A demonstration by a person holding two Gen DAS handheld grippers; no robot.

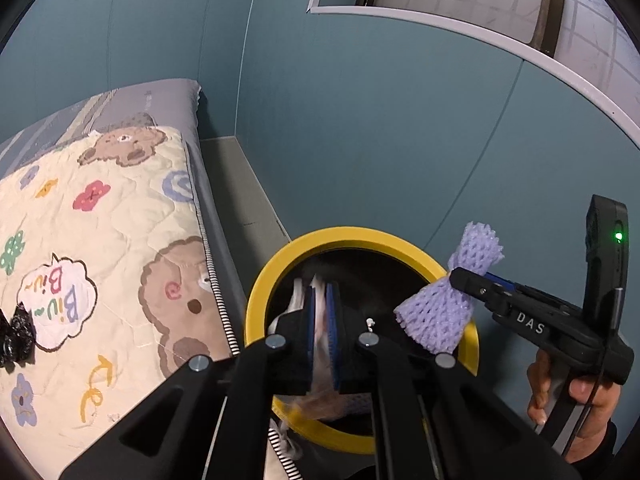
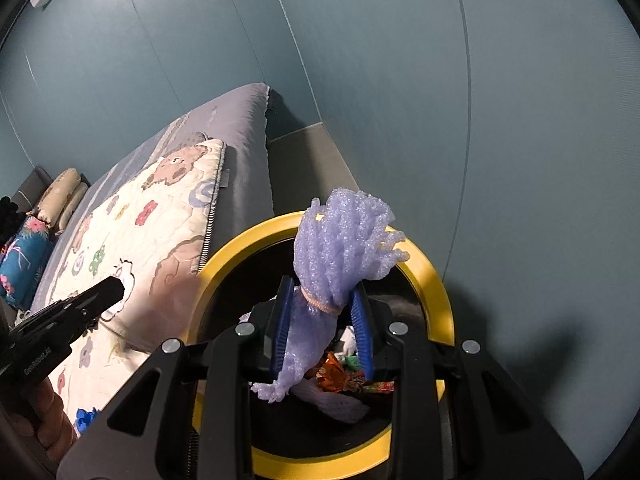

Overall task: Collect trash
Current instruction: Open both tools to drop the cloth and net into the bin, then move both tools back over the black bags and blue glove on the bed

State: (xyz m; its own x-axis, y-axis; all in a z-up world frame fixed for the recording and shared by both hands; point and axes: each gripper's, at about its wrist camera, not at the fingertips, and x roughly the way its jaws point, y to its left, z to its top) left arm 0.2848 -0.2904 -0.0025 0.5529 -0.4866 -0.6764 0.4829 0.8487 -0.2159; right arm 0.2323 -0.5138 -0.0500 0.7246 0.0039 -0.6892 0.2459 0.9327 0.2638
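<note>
Teal walls (image 1: pixel 360 128) back a yellow-rimmed bin (image 1: pixel 352 238) beside the bed (image 1: pixel 120 240). Over the bin's mouth the left gripper (image 1: pixel 322 320) pinches a white scrap (image 1: pixel 320 340), its blue pads pressed together on it. Just right of it, above the bin's rim, the right gripper (image 2: pixel 324 320) clamps a purple foam net (image 2: pixel 340 248). Wrappers (image 2: pixel 340 376) lie inside the bin

We see a bed with a grey sheet (image 2: pixel 240 120) against the teal wall (image 1: pixel 360 120), a cream quilt (image 1: pixel 120 240) on top (bears and flowers print), pillows (image 2: pixel 60 192) at the far end, and a white-framed window (image 1: pixel 460 36).
</note>
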